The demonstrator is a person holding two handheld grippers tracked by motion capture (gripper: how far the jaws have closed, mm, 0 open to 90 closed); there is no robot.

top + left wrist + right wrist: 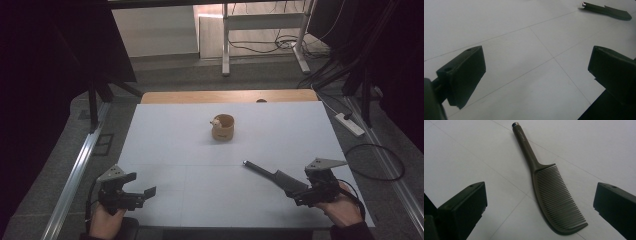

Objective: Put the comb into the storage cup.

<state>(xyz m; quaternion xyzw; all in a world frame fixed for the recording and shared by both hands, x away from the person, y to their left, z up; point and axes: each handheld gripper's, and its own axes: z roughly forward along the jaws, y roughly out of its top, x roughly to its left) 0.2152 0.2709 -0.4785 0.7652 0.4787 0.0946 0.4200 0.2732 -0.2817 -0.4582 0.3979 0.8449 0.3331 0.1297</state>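
Lying flat, one comb [554,192] sits between the right gripper's [540,202] spread jaws.

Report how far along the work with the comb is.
Done: nothing that shows. The comb lies flat on the white table, touched by neither gripper. In hand: the right gripper is open and lined up on the comb's toothed end, its fingers either side of it. The left gripper is open over bare table. Left: close on the comb, lift it, perhaps carry it to the cup.
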